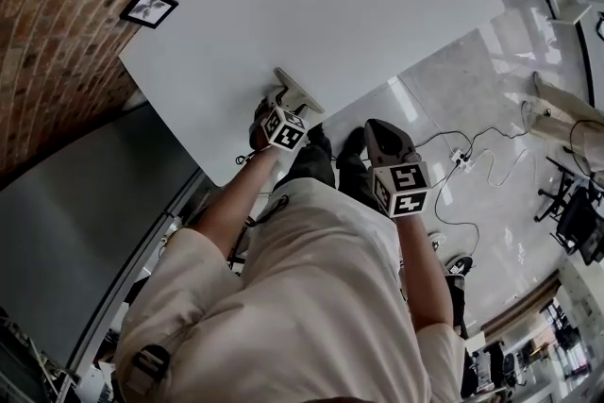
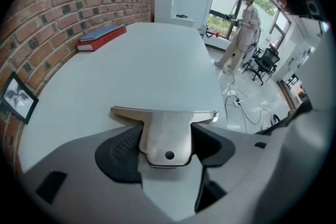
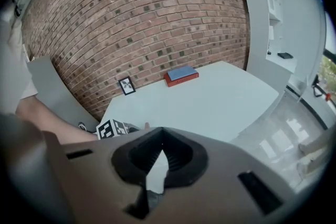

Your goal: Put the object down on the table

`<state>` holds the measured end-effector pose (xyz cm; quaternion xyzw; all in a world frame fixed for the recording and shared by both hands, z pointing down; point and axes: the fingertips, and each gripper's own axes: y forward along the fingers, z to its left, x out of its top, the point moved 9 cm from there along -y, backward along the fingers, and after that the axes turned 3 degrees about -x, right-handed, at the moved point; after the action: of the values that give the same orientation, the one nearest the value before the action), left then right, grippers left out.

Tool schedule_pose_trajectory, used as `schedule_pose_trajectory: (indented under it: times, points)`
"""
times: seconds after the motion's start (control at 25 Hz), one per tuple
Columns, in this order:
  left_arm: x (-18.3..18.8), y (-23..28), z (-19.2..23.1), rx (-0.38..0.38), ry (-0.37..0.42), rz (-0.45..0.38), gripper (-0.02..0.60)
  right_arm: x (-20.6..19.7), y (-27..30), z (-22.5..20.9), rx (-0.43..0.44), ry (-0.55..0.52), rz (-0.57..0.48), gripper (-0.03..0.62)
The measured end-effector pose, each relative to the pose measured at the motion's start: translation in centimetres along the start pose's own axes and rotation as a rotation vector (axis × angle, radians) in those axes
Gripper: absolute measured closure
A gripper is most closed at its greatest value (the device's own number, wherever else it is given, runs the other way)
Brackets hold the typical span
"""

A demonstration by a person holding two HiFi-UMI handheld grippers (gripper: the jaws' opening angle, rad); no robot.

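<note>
Lower the metal piece (image 2: pixel 164 113) pinched in the left gripper (image 2: pixel 167 132) flat onto the table (image 2: pixel 157 55), away from its edge, with the empty, pressed-together right gripper (image 3: pixel 159 150) held clear.

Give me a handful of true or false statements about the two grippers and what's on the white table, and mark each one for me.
1. The left gripper holds a flat metal piece between its fingers. True.
2. The right gripper grips a second metal piece. False: its fingers meet at the tips with nothing between them.
3. A red book lies right beside the left gripper. False: it lies at the far end of the table, by the brick wall.
4. A small framed picture stands on the table by the brick wall. True.
</note>
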<state>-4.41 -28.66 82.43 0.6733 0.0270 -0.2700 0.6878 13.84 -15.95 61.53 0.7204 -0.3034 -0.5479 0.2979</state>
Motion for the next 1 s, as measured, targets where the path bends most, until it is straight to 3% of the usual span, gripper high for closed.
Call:
schedule_pose_trajectory:
  times: [0.28,0.48,0.76,1.0]
  points:
    - [0.2,-0.7,0.1,-0.036,-0.054,-0.035,0.238,0.5,-0.3,0.0,0.0,-0.006,-0.004,0.591]
    - [-0.1,-1.7,-0.1,-0.056,-0.06,-0.056,0.238,0.9,-0.8,0.5,0.003,-0.027,-0.021,0.592]
    - [0.4,-5.4,-0.4,-0.056,-0.083,-0.149,0.238,1.1,-2.1,2.2,0.01,-0.07,-0.064,0.591]
    - [-0.2,-8.4,-0.3,-0.062,-0.141,-0.191,0.248,1.3,-3.5,2.8,0.016,-0.117,-0.098,0.592]
